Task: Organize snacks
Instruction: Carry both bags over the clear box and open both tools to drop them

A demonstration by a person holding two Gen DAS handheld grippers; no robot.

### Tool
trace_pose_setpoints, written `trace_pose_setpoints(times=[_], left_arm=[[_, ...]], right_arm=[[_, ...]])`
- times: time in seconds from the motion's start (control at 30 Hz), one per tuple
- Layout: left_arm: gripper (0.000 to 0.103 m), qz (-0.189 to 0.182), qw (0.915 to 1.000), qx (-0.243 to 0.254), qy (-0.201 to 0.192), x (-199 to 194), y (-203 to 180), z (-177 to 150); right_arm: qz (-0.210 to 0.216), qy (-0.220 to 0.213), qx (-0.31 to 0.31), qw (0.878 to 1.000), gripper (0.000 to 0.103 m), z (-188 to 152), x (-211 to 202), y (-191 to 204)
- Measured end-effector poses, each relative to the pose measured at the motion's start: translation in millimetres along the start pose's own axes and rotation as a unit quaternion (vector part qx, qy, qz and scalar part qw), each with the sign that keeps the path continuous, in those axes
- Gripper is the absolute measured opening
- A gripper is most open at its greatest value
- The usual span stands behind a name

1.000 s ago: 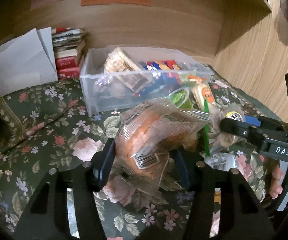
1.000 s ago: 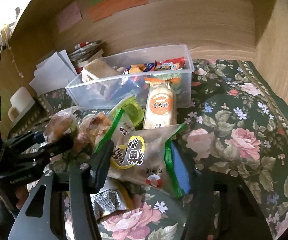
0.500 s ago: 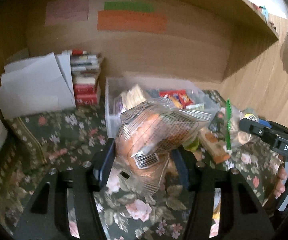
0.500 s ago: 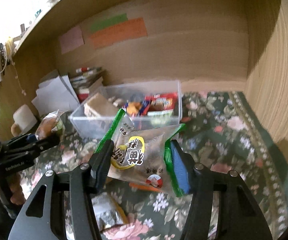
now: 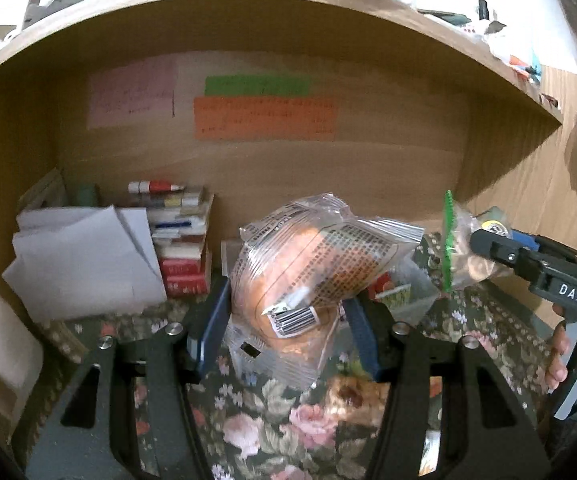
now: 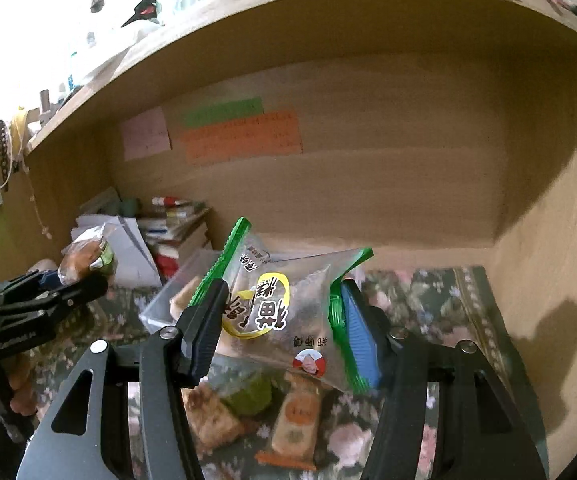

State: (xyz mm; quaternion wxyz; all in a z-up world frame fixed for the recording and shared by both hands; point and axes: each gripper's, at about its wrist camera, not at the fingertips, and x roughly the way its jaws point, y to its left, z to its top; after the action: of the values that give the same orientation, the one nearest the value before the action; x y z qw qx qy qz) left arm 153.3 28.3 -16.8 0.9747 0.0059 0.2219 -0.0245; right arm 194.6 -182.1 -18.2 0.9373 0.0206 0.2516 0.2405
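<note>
My left gripper (image 5: 288, 328) is shut on a clear packet of orange bread (image 5: 308, 280) and holds it high above the floral cloth. My right gripper (image 6: 280, 324) is shut on a clear snack bag with green edges and a yellow label (image 6: 284, 308), also lifted. The clear plastic bin (image 6: 160, 312) with snacks sits below and behind both packets, mostly hidden. The right gripper and its bag (image 5: 460, 256) show at the right of the left wrist view. The left gripper with the bread (image 6: 84, 260) shows at the left of the right wrist view.
Loose snack packets (image 6: 296, 420) lie on the floral cloth (image 6: 428, 292) under the right gripper. White papers (image 5: 84, 260) and a stack of books (image 5: 180, 248) stand at the back left. Wooden walls and a shelf (image 5: 328, 12) enclose the space.
Both grippers have risen with their packets still held. The bin and the cloth have dropped lower in both views, and the shelf above has come into view.
</note>
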Motion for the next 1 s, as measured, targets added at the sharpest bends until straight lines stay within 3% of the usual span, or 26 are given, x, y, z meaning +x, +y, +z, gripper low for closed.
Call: trace_pose_setpoints(times=[0.17, 0.4, 0.7, 1.0], left_arm=[[0.056, 0.003, 1.0000, 0.000, 0.001, 19, 4, 15], [0.056, 0.020, 0.9993, -0.010, 0.029, 63, 18, 25], [0.056, 0.030, 0.9972, -0.013, 0.068, 119, 38, 22], [0.060, 0.033, 0.9945, -0.024, 0.096, 146, 46, 18]], right_arm=[[0.000, 0.003, -0.013, 1.000, 0.054, 14, 22, 8], [0.006, 0.039, -0.013, 0.999, 0.054, 22, 72, 14], [-0.007, 0.106, -0.021, 0.994, 0.054, 19, 142, 19], [-0.006, 0.140, -0.037, 0.989, 0.058, 13, 172, 24]])
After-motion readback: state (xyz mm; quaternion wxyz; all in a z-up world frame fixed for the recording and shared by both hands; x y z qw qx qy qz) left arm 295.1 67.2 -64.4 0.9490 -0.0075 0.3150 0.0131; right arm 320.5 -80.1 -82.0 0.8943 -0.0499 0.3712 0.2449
